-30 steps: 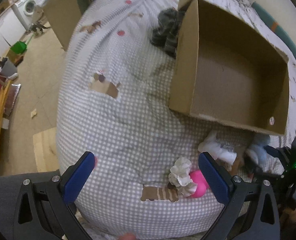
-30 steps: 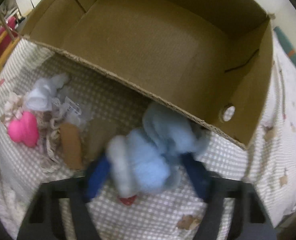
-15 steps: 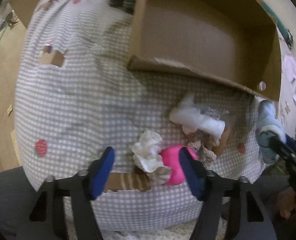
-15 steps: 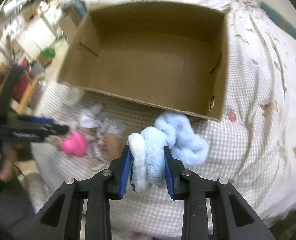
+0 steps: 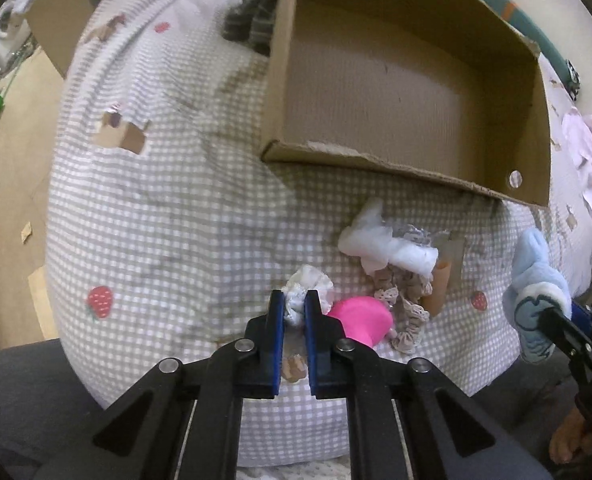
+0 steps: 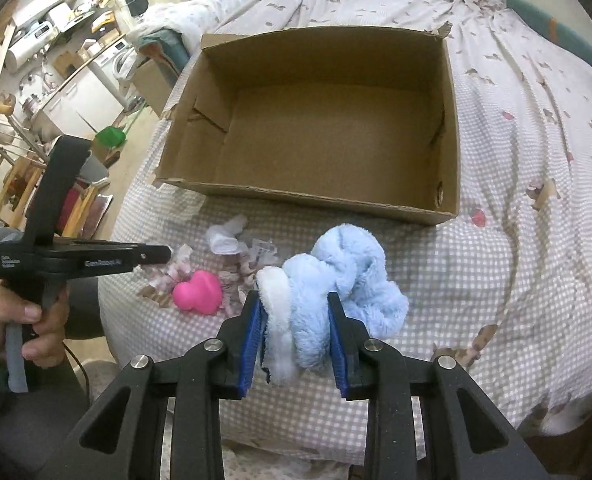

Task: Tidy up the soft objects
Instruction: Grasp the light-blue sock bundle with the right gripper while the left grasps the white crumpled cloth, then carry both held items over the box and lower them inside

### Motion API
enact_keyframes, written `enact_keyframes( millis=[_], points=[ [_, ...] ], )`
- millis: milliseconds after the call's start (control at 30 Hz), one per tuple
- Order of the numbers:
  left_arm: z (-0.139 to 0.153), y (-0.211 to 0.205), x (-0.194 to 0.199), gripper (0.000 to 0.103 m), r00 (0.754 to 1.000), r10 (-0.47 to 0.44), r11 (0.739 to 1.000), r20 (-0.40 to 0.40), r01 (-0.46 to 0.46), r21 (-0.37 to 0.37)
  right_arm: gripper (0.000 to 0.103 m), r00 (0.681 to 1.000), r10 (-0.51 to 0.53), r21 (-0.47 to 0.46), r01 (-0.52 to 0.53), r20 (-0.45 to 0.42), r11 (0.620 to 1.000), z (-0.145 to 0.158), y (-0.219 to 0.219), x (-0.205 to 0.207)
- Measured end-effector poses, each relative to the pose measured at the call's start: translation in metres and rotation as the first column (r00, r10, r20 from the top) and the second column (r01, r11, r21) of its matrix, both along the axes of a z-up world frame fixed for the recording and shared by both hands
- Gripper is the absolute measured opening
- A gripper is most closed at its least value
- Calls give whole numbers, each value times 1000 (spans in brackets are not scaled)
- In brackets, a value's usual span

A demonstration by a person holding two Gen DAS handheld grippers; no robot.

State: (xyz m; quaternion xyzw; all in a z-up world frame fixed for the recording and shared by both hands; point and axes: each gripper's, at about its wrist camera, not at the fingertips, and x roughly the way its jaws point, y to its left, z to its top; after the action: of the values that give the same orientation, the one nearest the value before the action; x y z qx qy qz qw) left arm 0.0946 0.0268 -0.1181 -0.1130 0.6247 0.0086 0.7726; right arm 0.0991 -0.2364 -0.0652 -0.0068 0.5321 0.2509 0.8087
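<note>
Left gripper (image 5: 295,307) jaws clenched on white frilly cloth (image 5: 310,289), right gripper (image 6: 295,320) grasping blue fleece (image 6: 336,280), near cardboard box (image 6: 304,196) front edge.

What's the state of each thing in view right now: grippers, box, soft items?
left gripper: shut on white frilly cloth
right gripper: shut on blue plush sock, held in front of the box
cardboard box: open, nothing inside
pink heart toy: loose on the bed
white sock: loose on the bed, near the box
lace scrunchie: loose beside the pink heart toy
</note>
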Motion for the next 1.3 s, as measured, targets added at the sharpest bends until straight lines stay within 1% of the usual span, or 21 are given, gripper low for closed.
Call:
enact_keyframes(
  millis=[100, 133, 267, 333, 400, 500, 600, 667, 800, 933, 1000, 1133, 1233, 1300],
  points=[
    [11, 2, -6, 9, 999, 3, 1000, 38, -3, 4, 32, 1000, -1, 7, 1, -2, 1000, 0, 0, 1],
    [19, 0, -12, 9, 999, 1, 1000, 50, -1, 1, 32, 1000, -2, 8, 2, 2, 1000, 1, 1, 1],
    [52, -2, -25, 9, 989, -2, 1000, 150, -1, 25, 32, 999, -12, 23, 11, 29, 1000, 8, 1, -3],
    [70, -1, -32, 9, 977, -16, 999, 210, 7, 43, 32, 999, -34, 21, 34, 41, 999, 16, 0, -4],
    [97, -8, -33, 9, 959, -27, 998, 283, 9, 63, 32, 997, -50, 14, 49, 66, 999, 28, 1, -5],
    [126, -17, -31, 9, 940, -44, 997, 338, 21, 70, 32, 991, -67, 10, 66, 118, 998, 46, 2, -3],
    [143, -24, -20, 9, 929, -79, 995, 361, 49, 91, 32, 987, -77, 19, 75, 141, 997, 60, 2, 4],
    [149, -29, -14, 9, 921, -95, 993, 377, 61, 101, 33, 984, -79, 15, 77, 162, 997, 69, 3, 9],
    [159, -31, 5, 9, 915, -92, 994, 393, 62, 90, 32, 979, -75, 9, 75, 191, 997, 82, 5, 24],
    [168, -37, 26, 9, 905, -105, 992, 412, 69, 102, 32, 976, -77, 5, 78, 204, 997, 89, 9, 40],
    [169, -38, 36, 9, 905, -103, 993, 413, 67, 101, 33, 974, -80, -1, 82, 212, 997, 89, 11, 49],
    [162, -40, 58, 9, 908, -106, 992, 406, 70, 102, 33, 974, -81, -12, 86, 210, 996, 82, 17, 67],
    [150, -43, 73, 9, 914, -118, 991, 389, 82, 108, 33, 977, -88, -6, 91, 196, 996, 72, 20, 80],
    [139, -45, 83, 9, 917, -133, 988, 375, 92, 125, 33, 978, -96, -3, 98, 183, 995, 62, 21, 90]
  ],
)
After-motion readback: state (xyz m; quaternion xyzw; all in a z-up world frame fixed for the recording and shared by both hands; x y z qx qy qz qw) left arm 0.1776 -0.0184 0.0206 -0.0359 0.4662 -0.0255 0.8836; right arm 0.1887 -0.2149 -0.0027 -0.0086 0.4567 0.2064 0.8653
